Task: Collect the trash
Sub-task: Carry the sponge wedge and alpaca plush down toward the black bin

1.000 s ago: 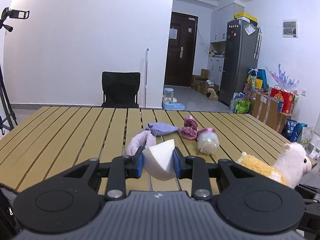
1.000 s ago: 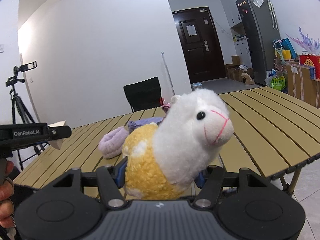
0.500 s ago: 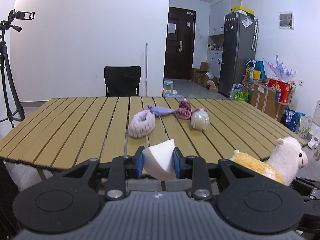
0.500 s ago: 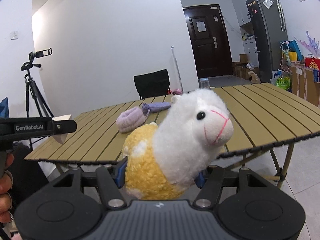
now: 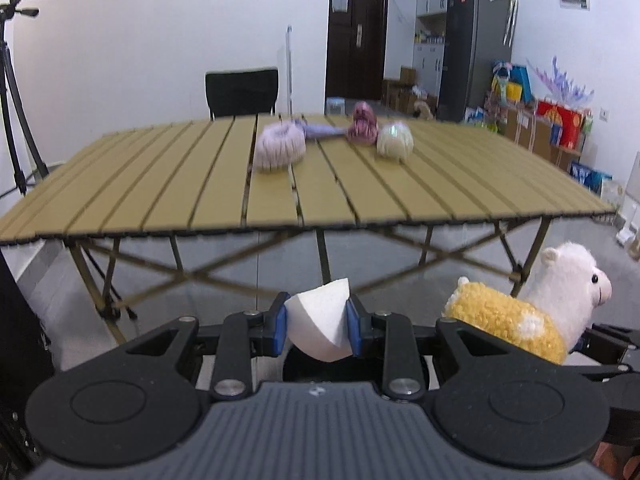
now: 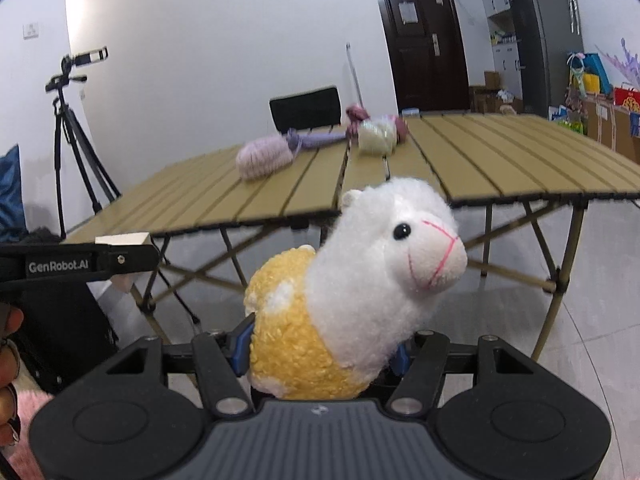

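My left gripper (image 5: 317, 325) is shut on a white foam wedge (image 5: 320, 327), held below the table's front edge. In the right wrist view that same left gripper (image 6: 120, 258) reaches in from the left with the foam wedge (image 6: 122, 239) between its jaws. My right gripper (image 6: 320, 350) is shut on a plush alpaca (image 6: 352, 292) with a white head and yellow body; the alpaca (image 5: 532, 304) also shows at lower right in the left wrist view. On the slatted table (image 5: 200, 184) lie a lilac fuzzy roll (image 5: 280, 146), a maroon cloth (image 5: 362, 122) and a pale crumpled ball (image 5: 395, 141).
A black chair (image 5: 241, 92) stands behind the table. A tripod (image 6: 74, 128) with a camera is at the left. A dark door (image 5: 356, 30), a fridge (image 5: 474, 40) and boxes and bags (image 5: 556, 128) line the right side. A dark round opening (image 5: 298, 366) shows under the foam.
Both grippers have drawn back from the table and sunk below its top, keeping hold of the foam wedge and the alpaca. The table's legs and the floor have come into view.
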The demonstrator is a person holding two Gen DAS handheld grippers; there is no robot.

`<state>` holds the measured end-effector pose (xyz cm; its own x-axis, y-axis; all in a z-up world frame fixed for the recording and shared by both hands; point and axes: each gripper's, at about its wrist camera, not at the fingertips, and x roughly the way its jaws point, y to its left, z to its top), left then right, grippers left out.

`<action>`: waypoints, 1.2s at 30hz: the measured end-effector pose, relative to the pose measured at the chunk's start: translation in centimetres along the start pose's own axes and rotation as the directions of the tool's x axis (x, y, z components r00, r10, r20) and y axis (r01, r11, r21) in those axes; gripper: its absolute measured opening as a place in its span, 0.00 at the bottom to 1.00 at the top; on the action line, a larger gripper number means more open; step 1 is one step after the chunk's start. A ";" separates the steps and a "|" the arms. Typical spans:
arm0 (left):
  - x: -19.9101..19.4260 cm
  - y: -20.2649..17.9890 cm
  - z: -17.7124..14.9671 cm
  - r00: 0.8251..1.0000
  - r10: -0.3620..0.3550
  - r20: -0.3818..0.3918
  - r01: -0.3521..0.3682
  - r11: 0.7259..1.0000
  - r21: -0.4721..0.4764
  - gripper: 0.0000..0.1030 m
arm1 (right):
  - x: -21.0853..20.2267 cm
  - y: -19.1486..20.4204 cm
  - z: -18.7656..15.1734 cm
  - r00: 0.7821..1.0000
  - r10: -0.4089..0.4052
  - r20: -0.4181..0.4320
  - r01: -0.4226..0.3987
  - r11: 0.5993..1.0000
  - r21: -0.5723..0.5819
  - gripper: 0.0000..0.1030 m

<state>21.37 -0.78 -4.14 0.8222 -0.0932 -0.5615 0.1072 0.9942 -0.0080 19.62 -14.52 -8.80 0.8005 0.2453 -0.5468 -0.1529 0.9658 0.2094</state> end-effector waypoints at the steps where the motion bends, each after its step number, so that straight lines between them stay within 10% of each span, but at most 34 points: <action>1: 0.2 -0.1 -0.5 1.000 0.001 -0.016 -0.001 1.000 0.002 0.29 | 0.1 -0.1 -0.6 1.000 -0.001 -0.014 0.001 1.000 -0.002 0.60; 15: 4.1 0.0 -7.1 0.975 0.016 -0.222 -0.015 1.000 0.005 0.29 | 2.8 -1.0 -6.5 0.984 -0.023 -0.178 0.022 1.000 -0.008 0.60; 36: 9.8 2.0 -10.6 0.894 0.035 -0.448 -0.060 0.997 -0.043 0.29 | 5.9 -4.7 -10.5 0.933 -0.099 -0.345 0.132 0.989 0.073 0.60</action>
<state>23.71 0.82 -18.46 0.4881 -0.0247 -0.8724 0.0332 0.9994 -0.0097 18.97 -16.74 -21.46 0.5621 0.1619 -0.8111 -0.0030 0.9811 0.1937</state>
